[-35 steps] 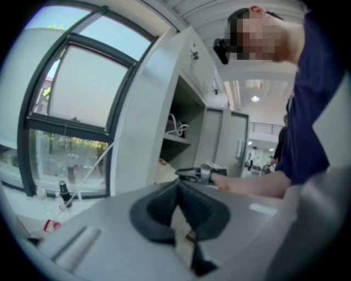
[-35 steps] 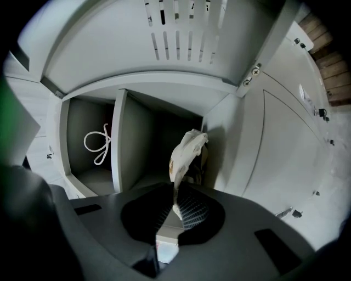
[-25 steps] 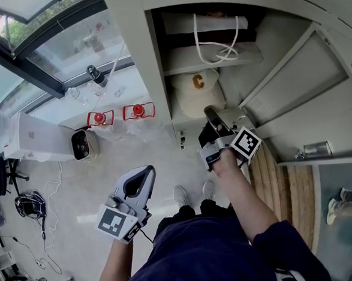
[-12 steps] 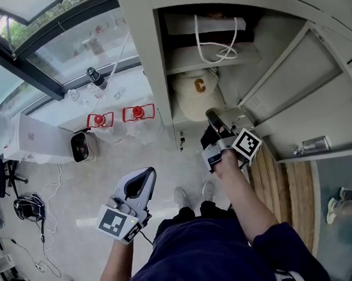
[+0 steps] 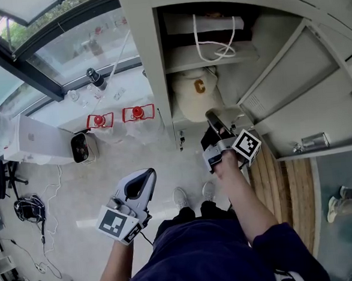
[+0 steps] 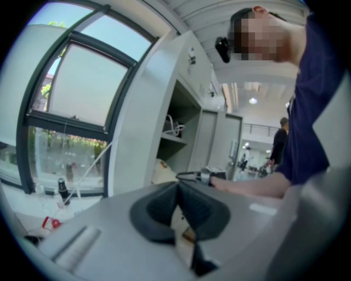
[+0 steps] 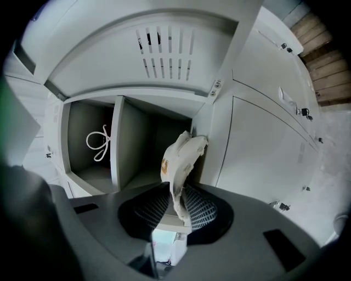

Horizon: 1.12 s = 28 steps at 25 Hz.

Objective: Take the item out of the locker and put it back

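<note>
Grey locker [image 5: 150, 66]: cream cap [image 5: 195, 93] between just-widening jaws of right tool [image 5: 211, 114]; left tool [image 5: 147, 172] pressed together.

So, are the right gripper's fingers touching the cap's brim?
Cannot tell. In the right gripper view the cap's brim stands between the fingers, which have just been opening; no plain gap or contact shows.

bag [image 5: 180, 23] crowds upper shelf [image 5: 212, 59]; cap [image 5: 194, 96] fills lower compartment [image 5: 237, 81] mouth; open door [image 5: 292, 86] flanks right.
</note>
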Motion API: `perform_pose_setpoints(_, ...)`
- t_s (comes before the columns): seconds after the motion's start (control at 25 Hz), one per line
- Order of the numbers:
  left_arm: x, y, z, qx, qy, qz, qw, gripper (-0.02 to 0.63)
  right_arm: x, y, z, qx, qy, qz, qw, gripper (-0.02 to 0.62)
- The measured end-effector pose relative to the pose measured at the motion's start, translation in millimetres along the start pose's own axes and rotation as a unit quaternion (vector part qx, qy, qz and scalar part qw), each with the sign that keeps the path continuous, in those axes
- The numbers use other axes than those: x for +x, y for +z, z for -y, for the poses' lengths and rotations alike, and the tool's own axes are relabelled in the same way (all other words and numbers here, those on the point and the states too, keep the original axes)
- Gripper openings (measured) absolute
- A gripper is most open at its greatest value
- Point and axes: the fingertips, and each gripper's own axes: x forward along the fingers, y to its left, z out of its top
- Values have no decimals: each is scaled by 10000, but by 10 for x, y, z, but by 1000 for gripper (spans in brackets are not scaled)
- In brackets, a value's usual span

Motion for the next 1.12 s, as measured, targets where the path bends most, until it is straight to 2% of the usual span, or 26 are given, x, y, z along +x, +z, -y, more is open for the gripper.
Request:
perform_pose_setpoints(0.64,-25,33,41,77,-117,65,9999,3,-221,-101,-6,-124,46,-89,9999,91)
perform_pose_setpoints(0.88,-47,107,56,160,-185,133,9996,3,-429,-203,-63,-472,41,-247,9986,91)
perform_pose_setpoints(1.12,-80,198,88,260,-239,253,9991,3,-602,-333,-323,-940,296,-421,9942,91)
